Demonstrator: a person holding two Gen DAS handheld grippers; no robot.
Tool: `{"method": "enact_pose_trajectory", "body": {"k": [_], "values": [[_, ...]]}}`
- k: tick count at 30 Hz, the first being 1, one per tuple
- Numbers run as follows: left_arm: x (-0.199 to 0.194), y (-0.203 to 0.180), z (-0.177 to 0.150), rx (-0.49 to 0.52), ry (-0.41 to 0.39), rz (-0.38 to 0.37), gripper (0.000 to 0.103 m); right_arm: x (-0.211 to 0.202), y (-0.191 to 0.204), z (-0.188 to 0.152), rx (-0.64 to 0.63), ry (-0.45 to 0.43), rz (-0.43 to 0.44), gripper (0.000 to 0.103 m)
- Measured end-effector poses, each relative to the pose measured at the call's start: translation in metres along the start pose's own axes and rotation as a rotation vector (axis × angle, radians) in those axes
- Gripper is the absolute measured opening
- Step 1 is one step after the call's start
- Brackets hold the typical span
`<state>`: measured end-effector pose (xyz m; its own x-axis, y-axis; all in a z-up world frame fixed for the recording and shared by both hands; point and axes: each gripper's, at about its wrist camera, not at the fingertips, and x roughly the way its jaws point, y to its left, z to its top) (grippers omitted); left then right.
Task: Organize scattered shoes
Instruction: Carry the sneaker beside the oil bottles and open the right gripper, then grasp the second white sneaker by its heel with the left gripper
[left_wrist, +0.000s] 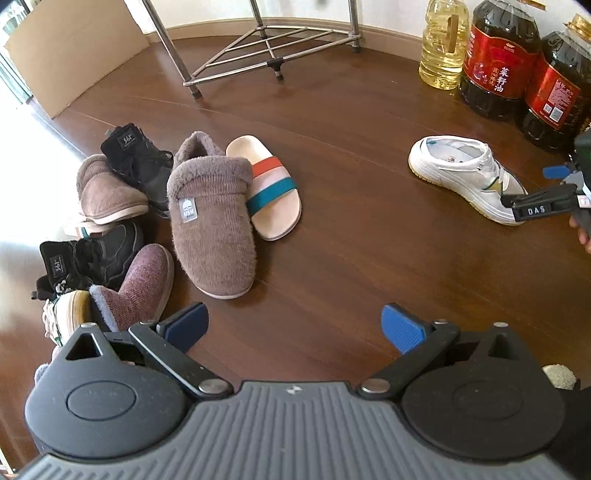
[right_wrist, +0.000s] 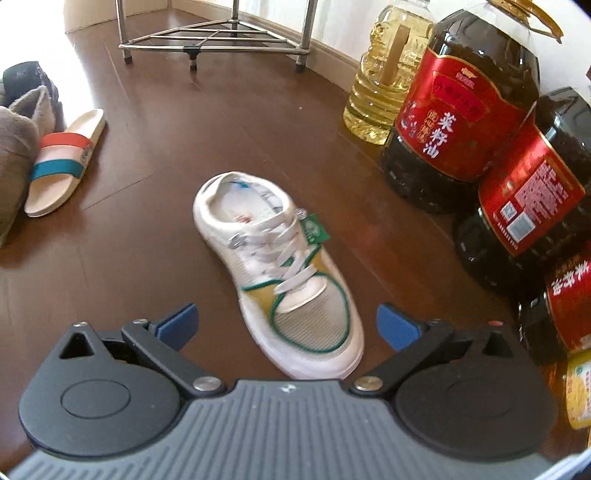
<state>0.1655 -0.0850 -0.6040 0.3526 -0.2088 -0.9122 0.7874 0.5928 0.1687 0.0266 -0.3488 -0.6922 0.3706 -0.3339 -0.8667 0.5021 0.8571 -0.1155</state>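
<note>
Left wrist view is the only one in which the full shoe cluster is presented. At the left, a pile is formed by two black sneakers (left_wrist: 142, 162), a brown slipper (left_wrist: 105, 192), a purple slipper (left_wrist: 142, 284) and a partly hidden white shoe (left_wrist: 64, 314). Just right of the pile, a large brown fleece slipper (left_wrist: 212, 225) is laid against a striped slide sandal (left_wrist: 271, 190). Well apart, at the right, a white sneaker (left_wrist: 467, 171) is seen on its sole, with the right gripper (left_wrist: 546, 195) hovering at its toe end. The left gripper (left_wrist: 291, 328) is shown with its blue pads spread wide and nothing between them.

Right wrist view supplies detail not visible in the other view: the green-and-yellow trim, laces and green tongue tag of the white sneaker (right_wrist: 280, 273), whose toe points near. The right gripper (right_wrist: 286, 326) is held above the toe with its pads wide apart and clear of the shoe. A third red-labelled bottle (right_wrist: 561, 306) is seen at the right edge only here.

The surface is a dark brown wooden floor (left_wrist: 351, 155), glossy under window light. A metal rack base (left_wrist: 273, 51) stands at the far wall beside a cardboard sheet (left_wrist: 74, 55). At the far right, a yellow oil bottle (left_wrist: 443, 48) and dark oil bottles (left_wrist: 498, 62) are lined up.
</note>
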Motion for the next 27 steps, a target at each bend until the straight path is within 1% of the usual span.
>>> {"method": "enact_pose_trajectory", "body": {"k": [5,9,15,16,18,21,22,23,26,27], "values": [[-0.002,0.012,-0.005,-0.032,0.003,0.003,0.102,-0.002,0.006,-0.010,0.014,0.026,0.024,0.102],[0.001,0.022,-0.013,-0.043,0.026,-0.005,0.102,-0.004,0.014,-0.011,0.010,0.039,0.039,0.102],[0.016,0.059,-0.052,-0.068,0.094,0.012,0.102,-0.004,0.026,-0.016,-0.008,0.051,0.081,0.102],[0.020,0.085,-0.069,-0.128,0.100,0.039,0.102,-0.002,0.028,-0.018,-0.013,0.059,0.083,0.102],[0.023,0.117,-0.092,-0.222,0.094,0.079,0.102,0.002,0.032,-0.019,-0.017,0.073,0.084,0.102],[0.026,0.151,-0.121,-0.355,0.089,0.102,0.102,0.007,0.037,-0.017,-0.018,0.091,0.076,0.102],[0.029,0.171,-0.140,-0.446,0.090,0.106,0.102,0.008,0.039,-0.016,-0.020,0.093,0.071,0.102],[0.031,0.180,-0.150,-0.489,0.093,0.102,0.102,0.008,0.042,-0.013,-0.025,0.091,0.063,0.102],[0.039,0.208,-0.179,-0.584,0.104,0.089,0.102,0.004,0.051,-0.008,-0.053,0.086,0.044,0.102],[0.040,0.216,-0.182,-0.589,0.096,0.096,0.101,0.003,0.052,-0.008,-0.058,0.086,0.041,0.102]]}}
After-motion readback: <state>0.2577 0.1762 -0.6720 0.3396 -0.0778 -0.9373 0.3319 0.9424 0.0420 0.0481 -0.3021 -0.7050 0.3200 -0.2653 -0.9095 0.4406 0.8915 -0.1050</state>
